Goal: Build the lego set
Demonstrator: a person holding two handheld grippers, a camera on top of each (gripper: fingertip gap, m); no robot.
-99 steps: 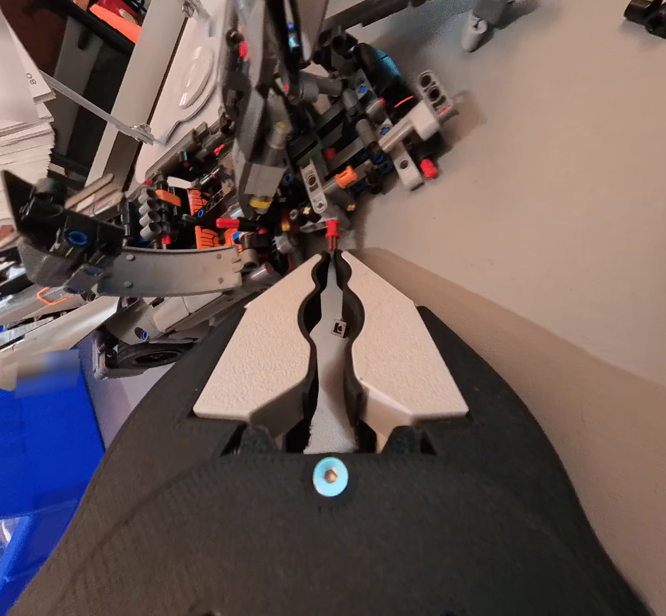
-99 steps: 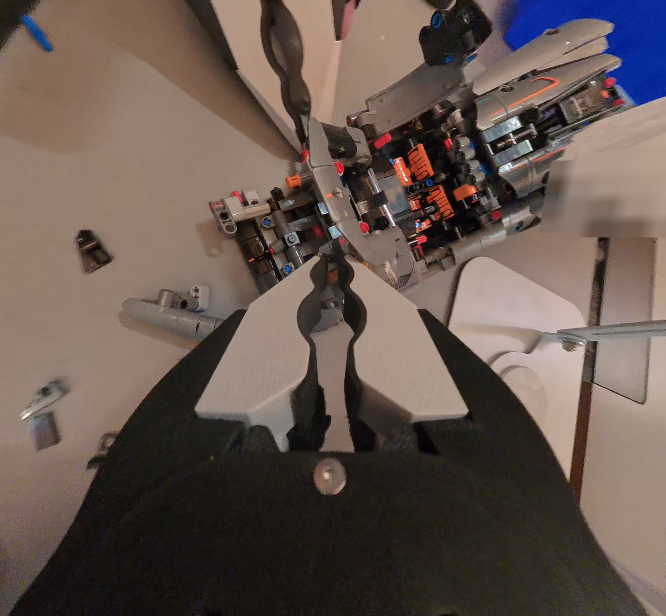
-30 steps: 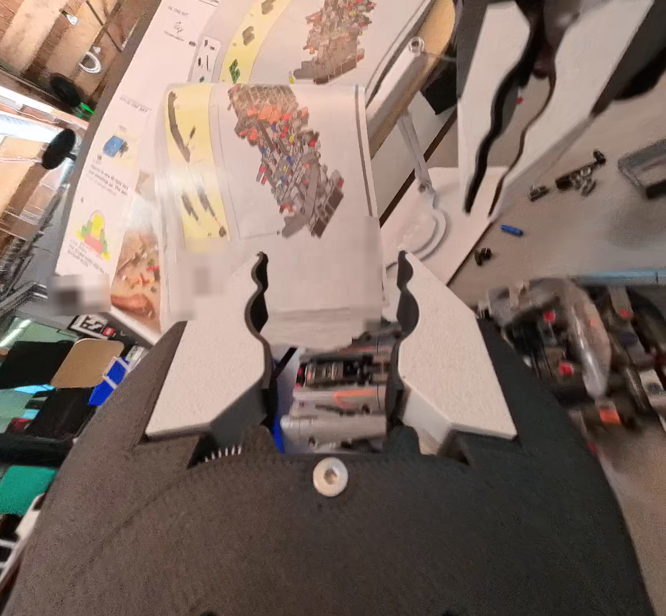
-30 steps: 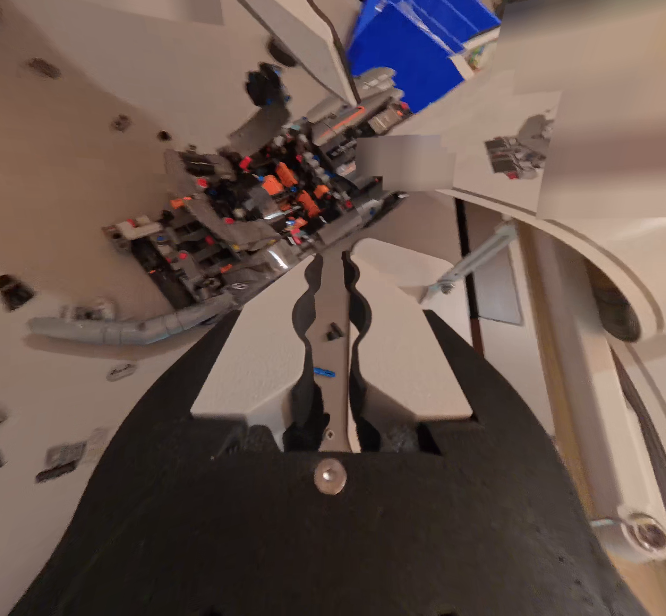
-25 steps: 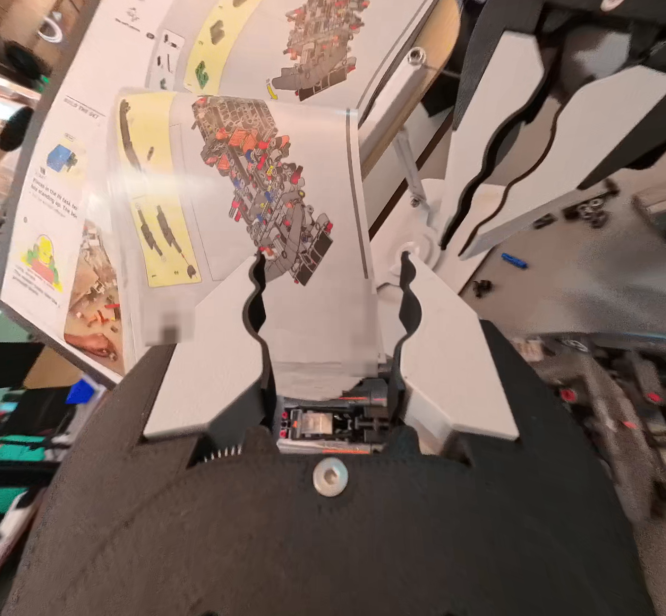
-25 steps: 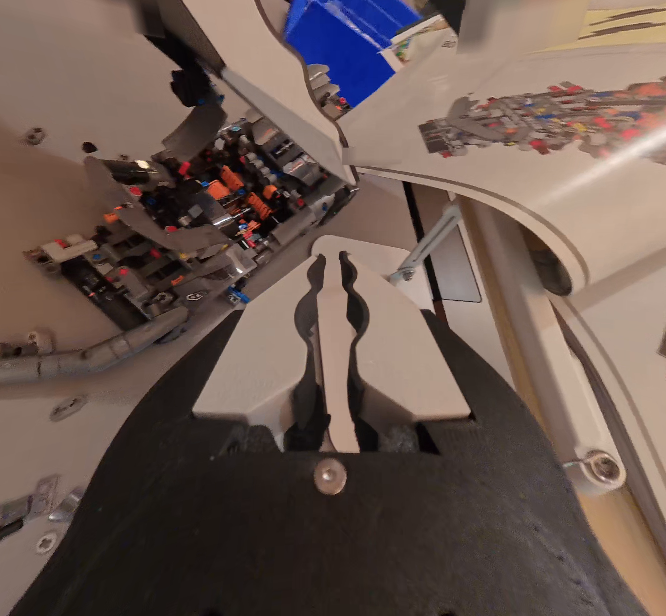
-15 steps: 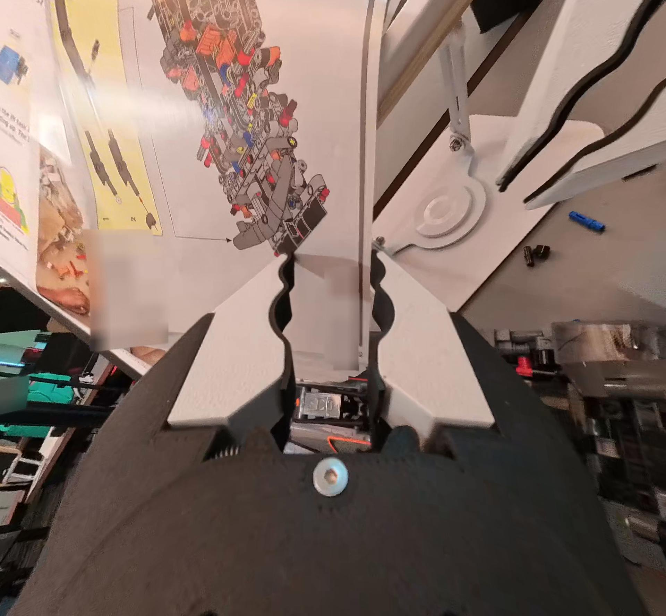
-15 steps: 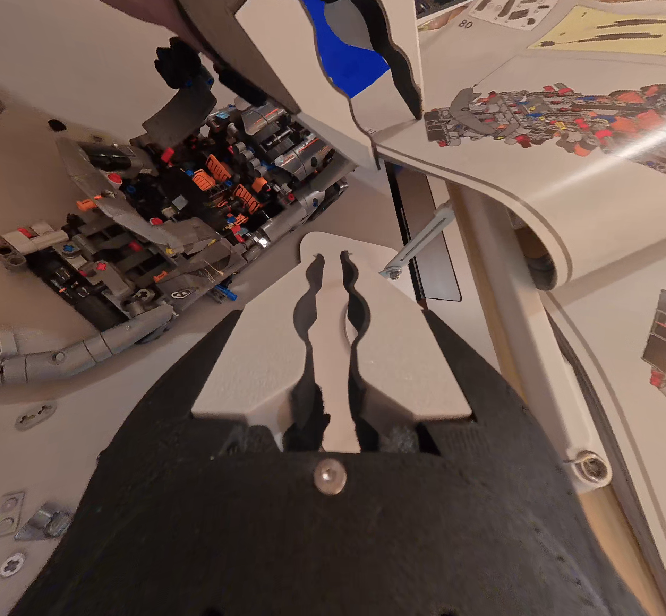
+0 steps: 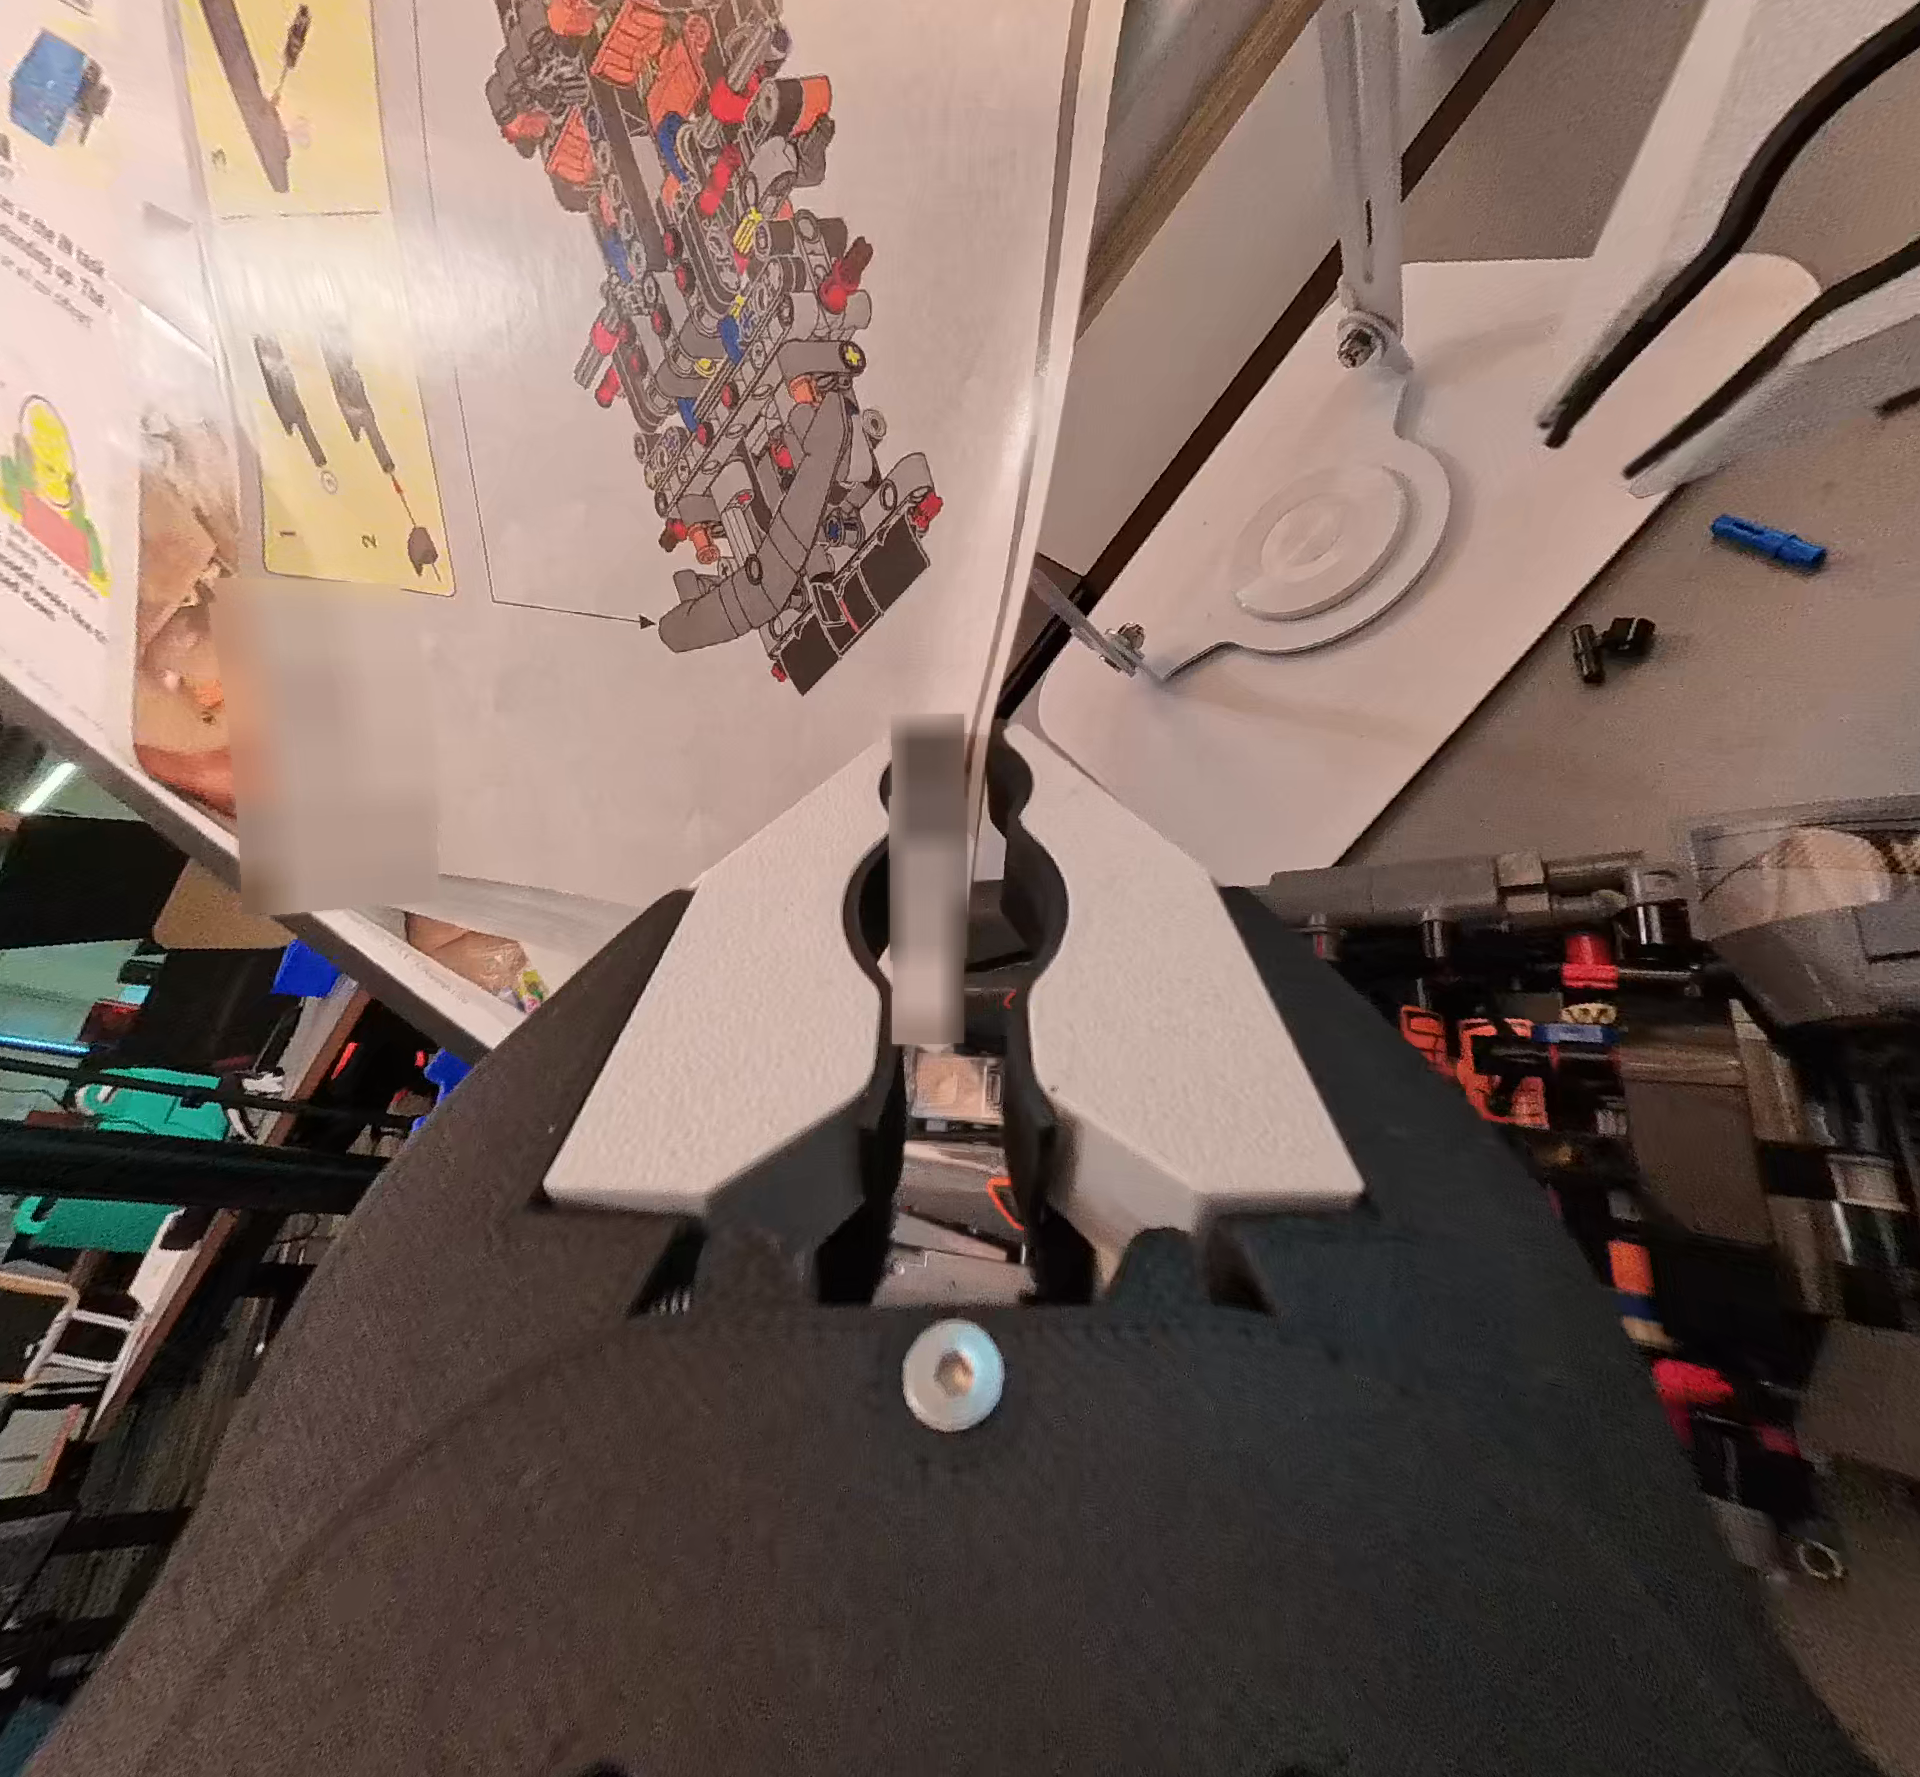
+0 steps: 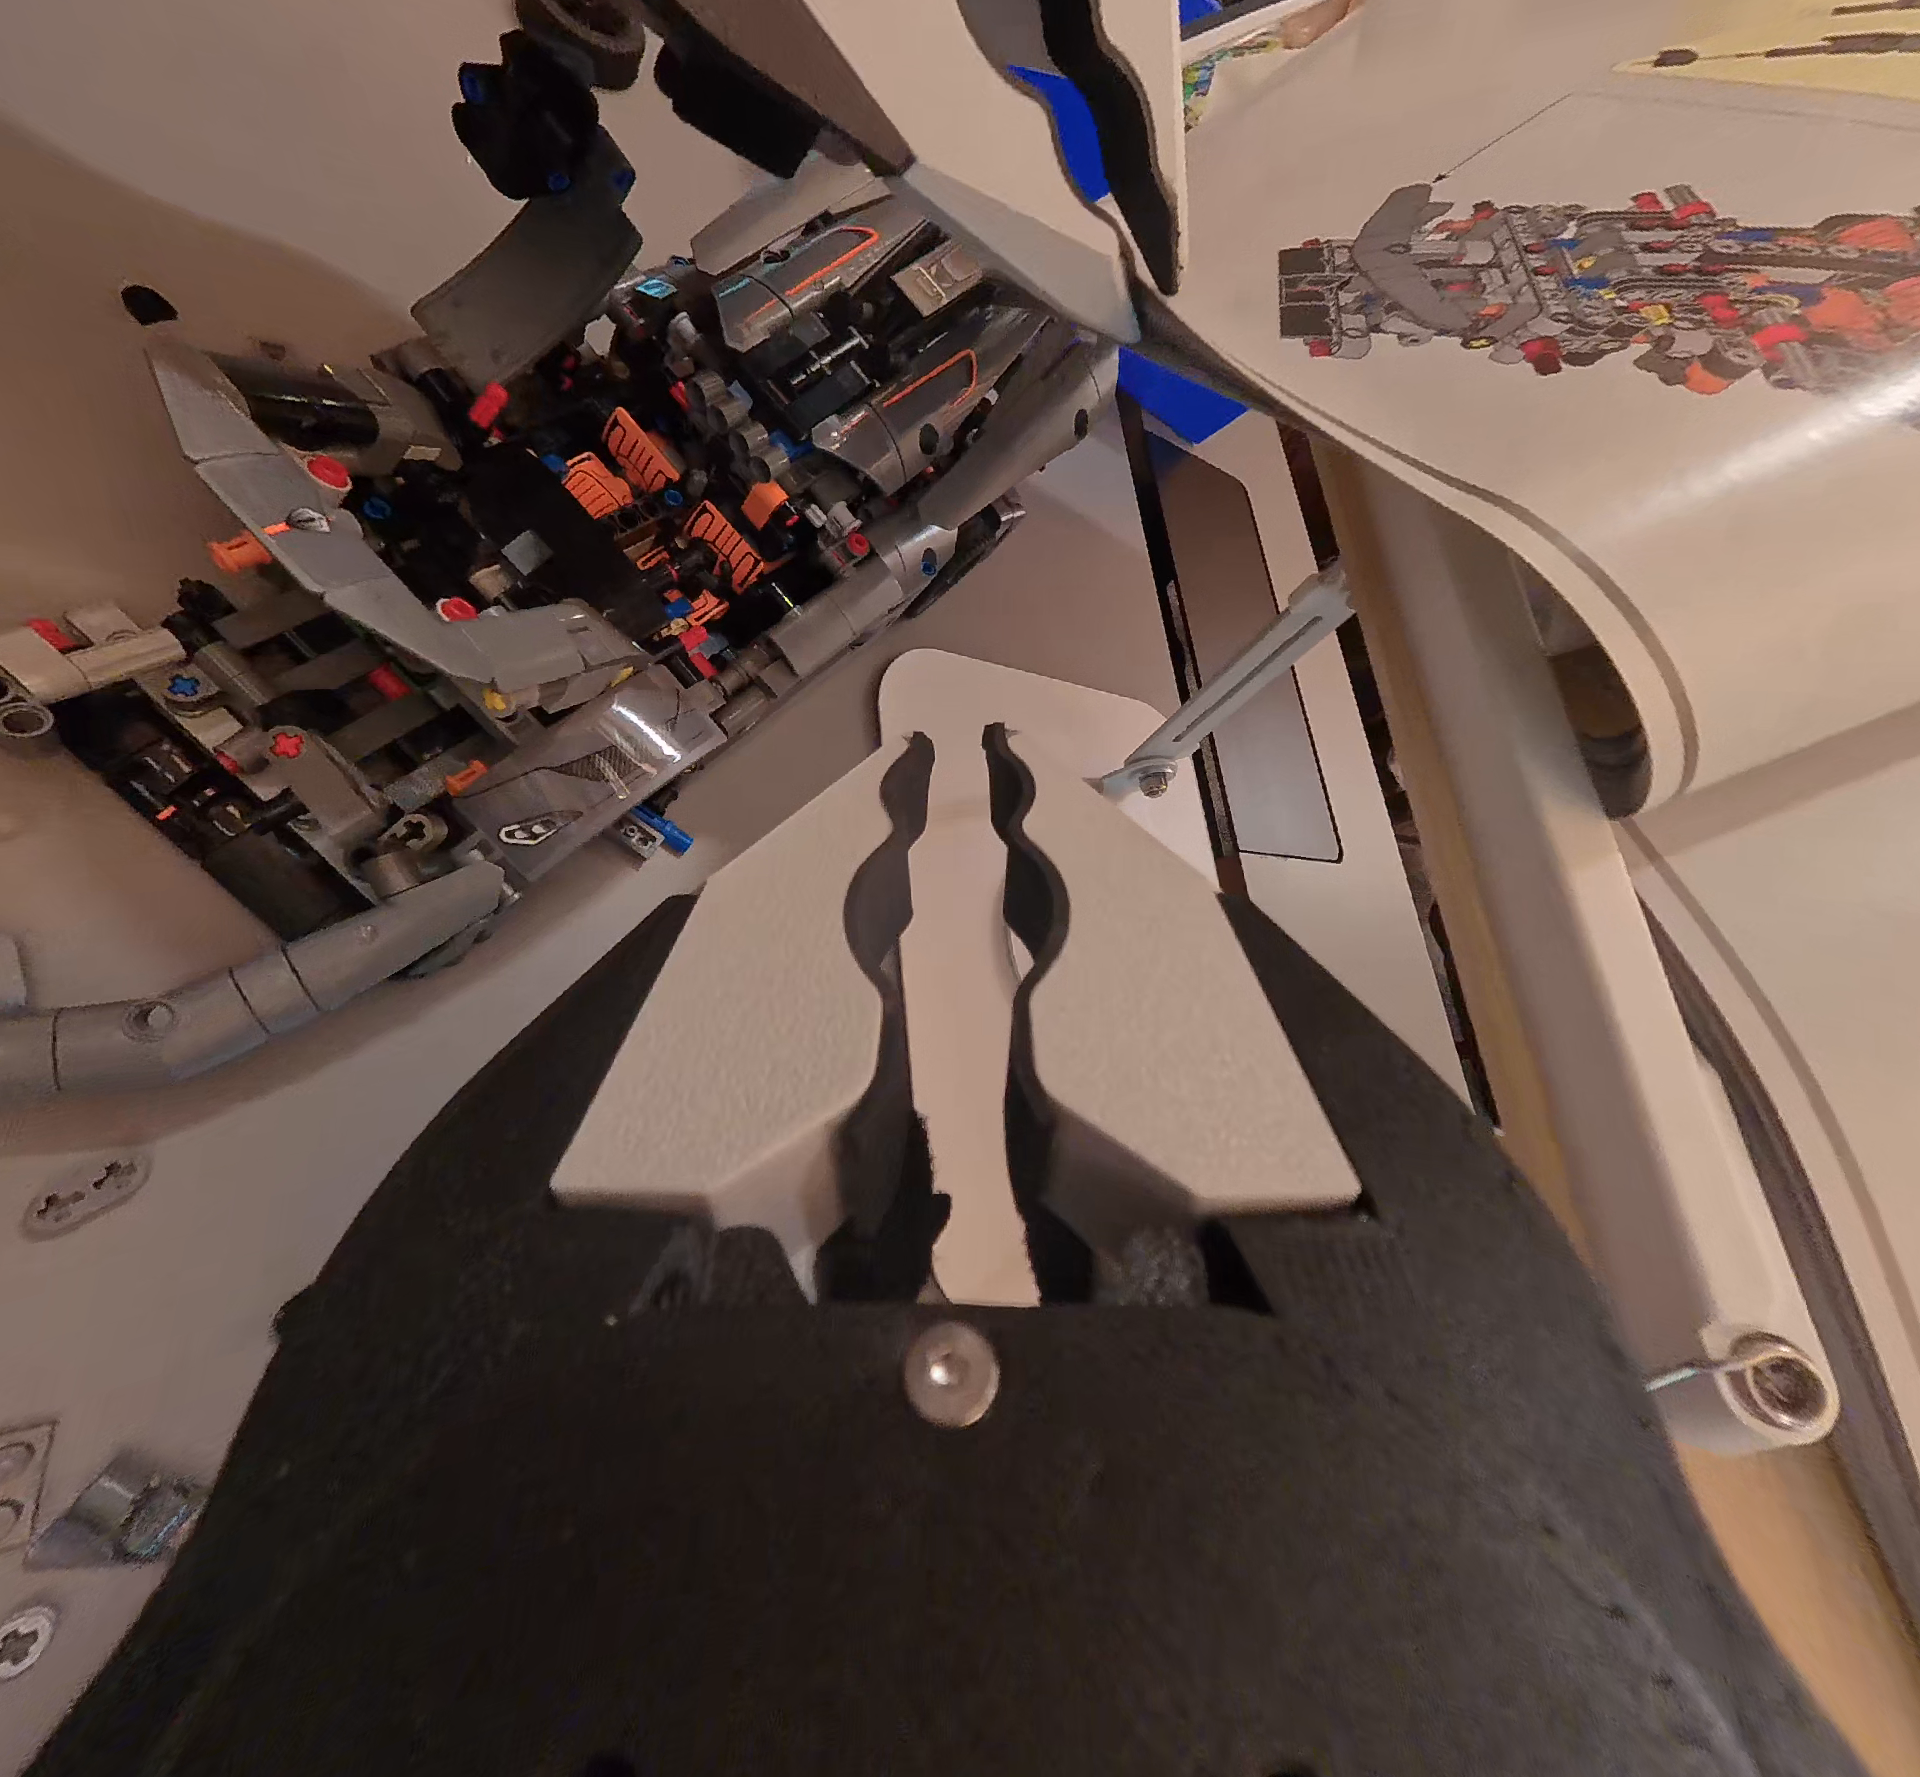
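The left hand-held gripper [image 9: 940,771] is pinching the curling instruction page [image 9: 727,273] at its near edge; thin, glossy paper is likely tearing easily. The right hand-held gripper [image 10: 951,740] is hovering slightly spread, empty. The fragile-looking lego car [image 10: 582,522] is sitting on the table [image 10: 260,117], left.

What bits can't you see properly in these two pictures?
- Left wrist view: the lego model is blurred and cut off by the right edge.
- Left wrist view: the left hand-held gripper hides the instruction page corner it pinches.
- Right wrist view: the page's far part is blurred.
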